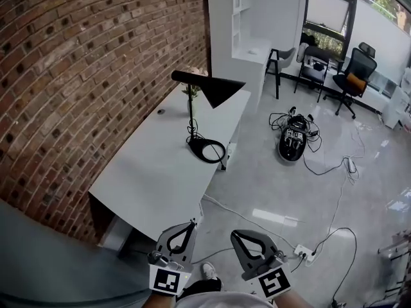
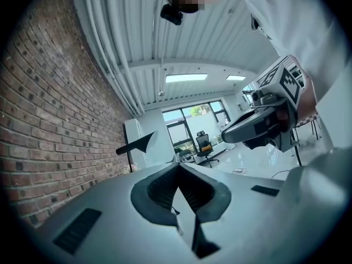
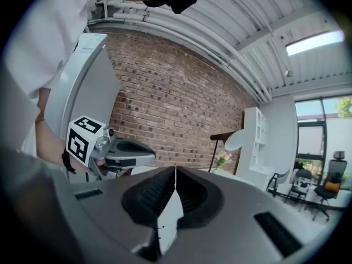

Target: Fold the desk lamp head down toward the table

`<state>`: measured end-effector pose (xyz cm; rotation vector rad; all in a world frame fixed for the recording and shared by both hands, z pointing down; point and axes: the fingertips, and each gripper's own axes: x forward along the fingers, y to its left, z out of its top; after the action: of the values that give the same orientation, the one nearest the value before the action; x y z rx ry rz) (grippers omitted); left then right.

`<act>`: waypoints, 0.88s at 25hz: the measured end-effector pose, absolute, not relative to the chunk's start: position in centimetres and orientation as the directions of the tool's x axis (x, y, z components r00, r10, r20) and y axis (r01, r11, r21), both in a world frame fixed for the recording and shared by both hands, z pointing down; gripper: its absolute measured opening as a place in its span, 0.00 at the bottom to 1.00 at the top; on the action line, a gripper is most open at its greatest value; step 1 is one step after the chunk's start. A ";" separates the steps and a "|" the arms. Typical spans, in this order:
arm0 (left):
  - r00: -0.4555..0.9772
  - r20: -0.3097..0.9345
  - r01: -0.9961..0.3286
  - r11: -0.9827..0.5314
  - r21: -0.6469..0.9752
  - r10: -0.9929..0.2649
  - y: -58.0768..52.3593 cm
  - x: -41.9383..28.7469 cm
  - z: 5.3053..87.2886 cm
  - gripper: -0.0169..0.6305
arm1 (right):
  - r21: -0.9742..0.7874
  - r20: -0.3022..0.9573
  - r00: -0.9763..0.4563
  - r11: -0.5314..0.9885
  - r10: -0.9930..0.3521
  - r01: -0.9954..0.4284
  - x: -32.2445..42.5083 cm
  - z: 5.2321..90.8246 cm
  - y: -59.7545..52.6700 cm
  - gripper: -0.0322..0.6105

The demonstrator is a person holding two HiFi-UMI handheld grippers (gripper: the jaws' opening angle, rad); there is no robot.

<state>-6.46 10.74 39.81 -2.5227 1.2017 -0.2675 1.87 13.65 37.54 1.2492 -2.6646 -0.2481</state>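
Observation:
The black desk lamp (image 1: 207,86) stands on the white desk (image 1: 154,172) by the brick wall, its cone head raised on a thin stem above a ring base (image 1: 207,150). Both grippers hover far short of it, near the desk's front end. My left gripper (image 1: 192,222) is shut with nothing between its tips, and my right gripper (image 1: 234,233) beside it is shut and empty too. In the left gripper view the lamp (image 2: 137,143) shows far ahead beyond the closed jaws of the left gripper (image 2: 179,164). The right gripper view shows the lamp (image 3: 232,139) past the right gripper (image 3: 175,169).
A small vase of flowers (image 1: 191,93) stands behind the lamp. A dark device with tangled cables (image 1: 294,140) lies on the floor to the right, and a power strip (image 1: 302,252) sits near my right gripper. Office chairs (image 1: 352,76) and a white shelf (image 1: 247,24) stand at the back.

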 end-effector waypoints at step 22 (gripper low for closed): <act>0.677 0.009 -0.700 -0.648 -0.299 -0.736 0.5 -8.8 41.6 0.04 | 0.264 0.130 -0.616 0.626 -0.777 -0.734 -2.4 37.6 3.4 0.08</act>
<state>-8.77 0.53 41.58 -2.6209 1.1479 -0.1872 -2.38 3.40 37.55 1.2372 -2.6183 -0.2710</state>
